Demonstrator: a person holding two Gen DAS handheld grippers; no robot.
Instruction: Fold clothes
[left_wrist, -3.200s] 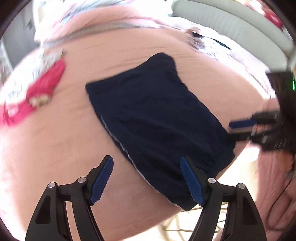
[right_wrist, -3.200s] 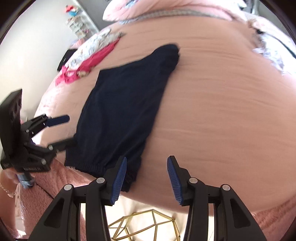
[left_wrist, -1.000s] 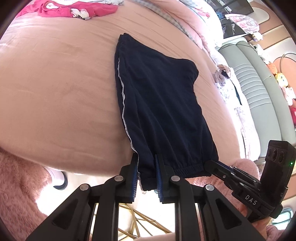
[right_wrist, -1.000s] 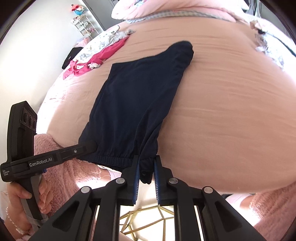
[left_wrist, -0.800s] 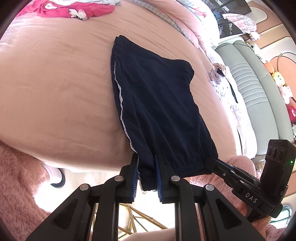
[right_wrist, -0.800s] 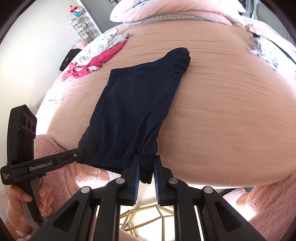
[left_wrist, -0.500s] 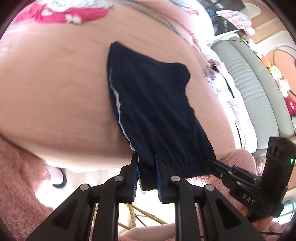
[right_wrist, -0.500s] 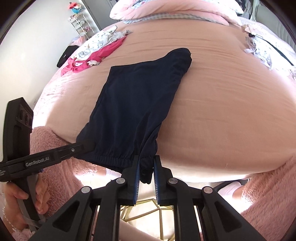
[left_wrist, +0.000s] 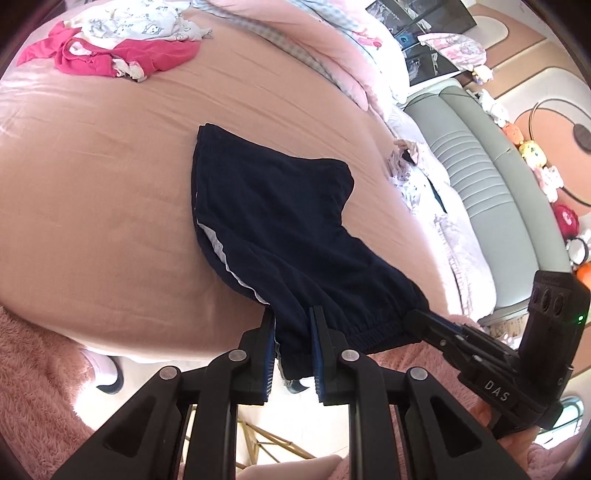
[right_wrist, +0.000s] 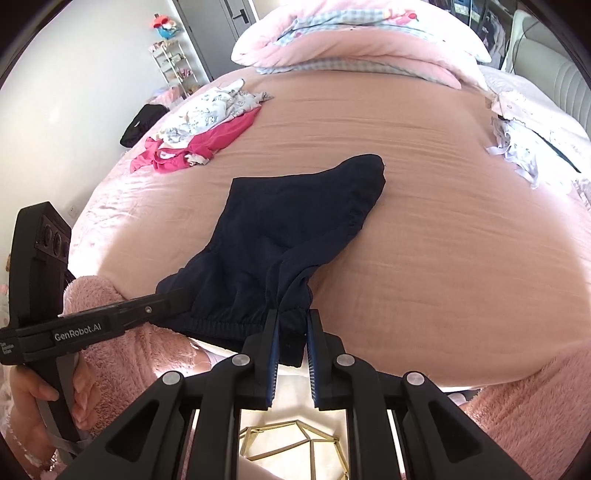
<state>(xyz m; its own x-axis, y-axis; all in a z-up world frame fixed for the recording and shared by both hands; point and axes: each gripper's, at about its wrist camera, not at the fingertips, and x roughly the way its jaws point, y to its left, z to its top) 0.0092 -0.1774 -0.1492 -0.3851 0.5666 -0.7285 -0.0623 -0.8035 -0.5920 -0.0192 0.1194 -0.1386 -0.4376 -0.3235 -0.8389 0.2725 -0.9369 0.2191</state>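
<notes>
Both the left gripper (left_wrist: 291, 354) and right gripper (right_wrist: 291, 354) pinch the elastic hem of the navy shorts (left_wrist: 280, 221) at 6 o'clock, over the pink bed's (right_wrist: 443, 221) near edge. Open sheet surrounds the shorts; a pink-and-white clothes pile (right_wrist: 199, 136) lies at 10 o'clock, pillows (right_wrist: 351, 40) at 12.

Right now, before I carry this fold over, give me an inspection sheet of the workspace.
Surface: pink bedsheet, lightly wrinkled.
Job's things: navy trousers, near end lifted off the bed, far end lying flat.
Clutter: pink and white clothes pile; pale garments at the right edge.
Grippers: left gripper and right gripper each shut on a cuff corner.
Cables: nothing seen.
Surroundings: pillows, green sofa, plush toys.
</notes>
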